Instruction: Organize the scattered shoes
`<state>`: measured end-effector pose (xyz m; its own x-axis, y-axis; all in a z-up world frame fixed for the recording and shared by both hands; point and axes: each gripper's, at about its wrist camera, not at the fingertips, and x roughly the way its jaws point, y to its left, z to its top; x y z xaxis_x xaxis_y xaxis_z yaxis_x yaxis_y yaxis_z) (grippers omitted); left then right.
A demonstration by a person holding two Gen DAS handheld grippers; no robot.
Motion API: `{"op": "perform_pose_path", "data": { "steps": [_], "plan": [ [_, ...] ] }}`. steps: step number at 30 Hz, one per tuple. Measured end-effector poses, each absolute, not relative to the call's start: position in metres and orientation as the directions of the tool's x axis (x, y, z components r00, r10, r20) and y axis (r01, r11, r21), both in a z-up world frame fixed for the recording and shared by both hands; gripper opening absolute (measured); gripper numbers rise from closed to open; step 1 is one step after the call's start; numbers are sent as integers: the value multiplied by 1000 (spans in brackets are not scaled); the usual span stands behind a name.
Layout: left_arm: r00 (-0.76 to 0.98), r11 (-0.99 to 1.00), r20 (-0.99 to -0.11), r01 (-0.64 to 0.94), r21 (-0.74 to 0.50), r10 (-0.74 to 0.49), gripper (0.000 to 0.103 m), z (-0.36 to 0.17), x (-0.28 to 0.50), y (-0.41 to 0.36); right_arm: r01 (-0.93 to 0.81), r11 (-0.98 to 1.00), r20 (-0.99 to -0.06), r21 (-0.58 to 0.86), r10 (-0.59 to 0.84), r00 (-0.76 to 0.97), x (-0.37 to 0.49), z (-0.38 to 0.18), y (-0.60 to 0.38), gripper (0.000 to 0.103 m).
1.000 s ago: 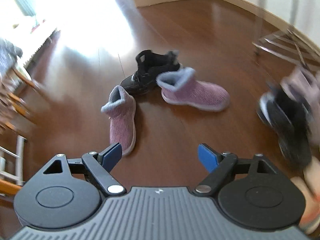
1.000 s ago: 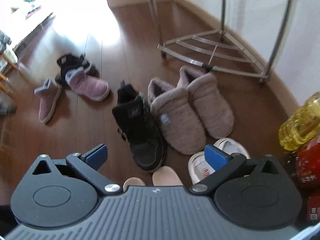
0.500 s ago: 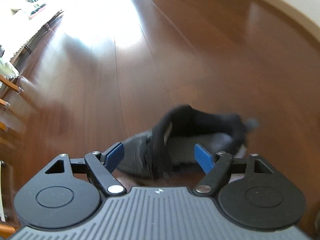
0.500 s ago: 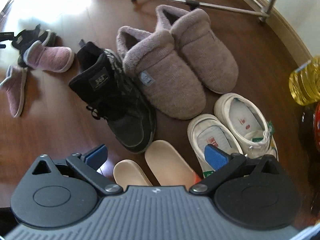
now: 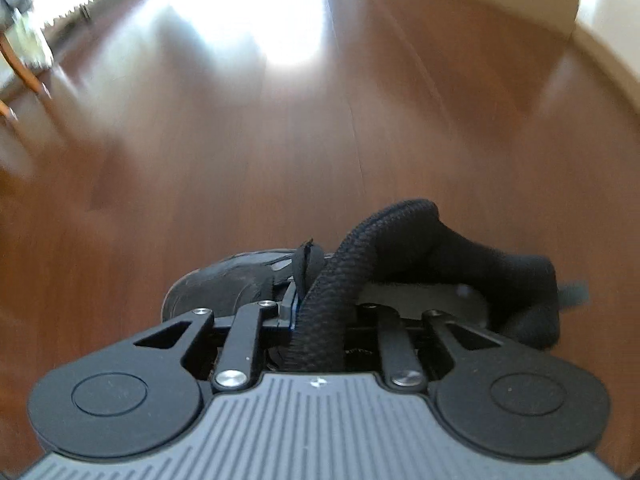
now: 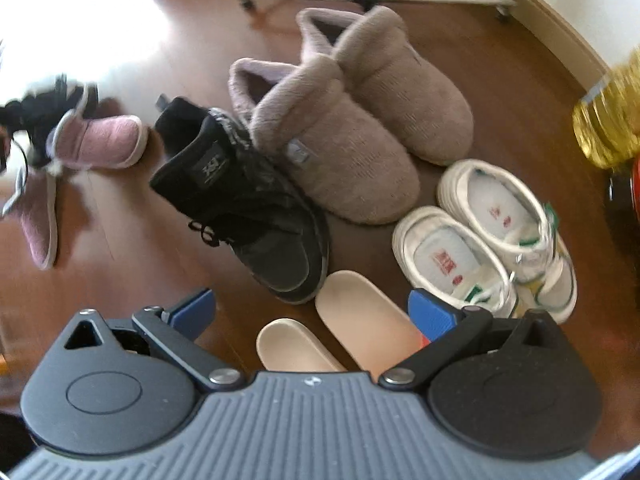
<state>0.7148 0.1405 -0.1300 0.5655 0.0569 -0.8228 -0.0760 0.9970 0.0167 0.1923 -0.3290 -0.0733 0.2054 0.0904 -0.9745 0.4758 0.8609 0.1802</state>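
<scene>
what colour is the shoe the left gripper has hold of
Black shoe, pinched at its padded collar by the left gripper; clearest in the left wrist view.

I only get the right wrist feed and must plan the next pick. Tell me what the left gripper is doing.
Observer: The left gripper is shut on the padded collar of a black shoe.
Operator: Report which way that shoe lies.
Observer: In the left wrist view its toe points left and its heel right.
Operator: Describe what lies beyond it.
Observer: Only bare wooden floor with a sunlit patch; no other shoes.
</scene>
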Motion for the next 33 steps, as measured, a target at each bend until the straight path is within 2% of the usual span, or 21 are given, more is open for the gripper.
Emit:
{"op": "perform_pose_path", "data": {
  "steps": [6, 13, 16, 19, 22, 23, 24, 26, 28, 32, 33],
  "plan": [
    [626, 975, -779, -192, -108, 37, 18, -41, 614, 169, 437, 864, -961, 251, 167, 221, 179, -71, -342, 102],
    [504, 953, -864, -263, -152, 2, 20, -4, 457, 164, 367, 848, -912, 383, 284, 297, 153, -49, -355, 102],
    [404, 940, -915, -303, -157, -22, 21, -25, 420, 159, 335, 835, -885, 436, 332, 326, 136, -35, -356, 102],
    [217, 938, -974, -324, -128, -58, 23, -90, 376, 144, 311, 828, -860, 468, 345, 377, 117, -15, -357, 102],
    [96, 951, -992, -289, -108, -83, 24, -125, 346, 118, 273, 859, -860, 433, 302, 412, 99, 1, -357, 102],
    [100, 952, -988, -271, -143, -120, 27, -122, 328, 114, 267, 876, -869, 402, 274, 412, 95, 4, -356, 102],
    [102, 951, -983, -254, -174, -153, 41, -120, 311, 109, 266, 889, -877, 373, 245, 412, 92, 6, -355, 102],
    [99, 971, -984, -175, -165, -149, 45, -99, 293, 101, 272, 903, -888, 331, 201, 413, 89, 8, -354, 102],
    [114, 989, -989, -95, -110, -99, 56, -70, 276, 95, 270, 912, -894, 310, 183, 409, 90, 8, -352, 102],
    [186, 997, -980, 10, -75, -76, 62, -9, 220, 105, 234, 932, -906, 277, 173, 386, 101, 2, -333, 102],
    [197, 997, -977, 12, -78, -79, 70, -2, 214, 110, 217, 937, -908, 273, 176, 381, 105, 0, -325, 102]
  ]
}}
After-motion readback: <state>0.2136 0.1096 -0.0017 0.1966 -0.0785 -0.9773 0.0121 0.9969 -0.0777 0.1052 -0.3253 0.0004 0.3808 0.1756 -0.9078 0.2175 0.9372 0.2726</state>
